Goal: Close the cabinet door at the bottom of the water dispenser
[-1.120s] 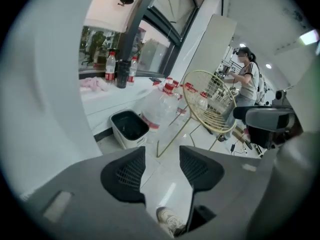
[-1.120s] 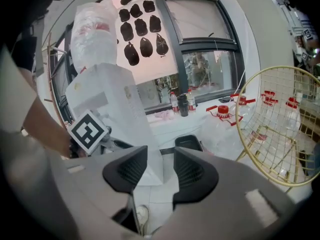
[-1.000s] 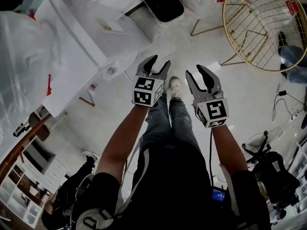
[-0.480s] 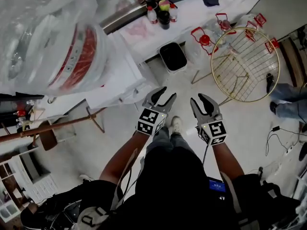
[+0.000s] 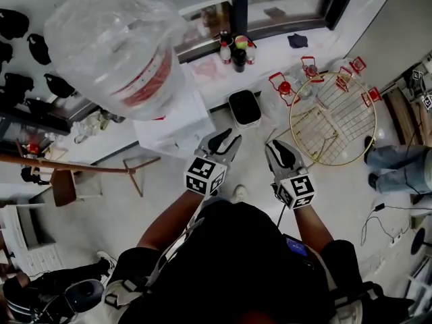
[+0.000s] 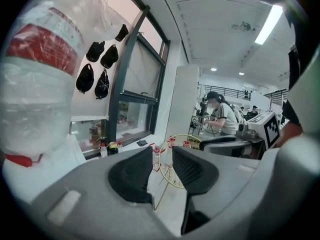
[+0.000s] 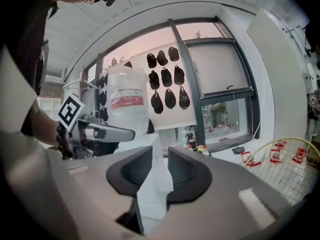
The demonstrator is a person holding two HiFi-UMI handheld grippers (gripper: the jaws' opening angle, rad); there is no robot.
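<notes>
– Two grippers: what have they got hold of?

– Nothing. My left gripper [image 6: 162, 158] has its jaws a narrow gap apart. They have just been closing, with nothing between them. Through the gap I see only the floor and the gold wire rack [image 5: 332, 119], far off.

– And the other one?

– My right gripper [image 7: 160, 156] is the same: jaws close to each other but not meeting, just been closing, and empty. The white side of the dispenser [image 5: 177, 128] shows through the gap, well beyond the pads.

– Where is the dispenser?

– In the head view it is ahead of me and left of my left gripper, against the white ledge under the window. A black bin [image 5: 244, 108] stands just to its right. Neither gripper touches it.

– How does it look?

– A plain white box of a body. On top sits a big clear bottle [image 5: 118, 46] wrapped in plastic film, with a red band round it.

– And the cabinet door at the bottom?

– I cannot make it out. From above, the body hides its own lower front, and in the right gripper view my jaws cover that part. So I cannot tell whether it stands open or shut.
</notes>
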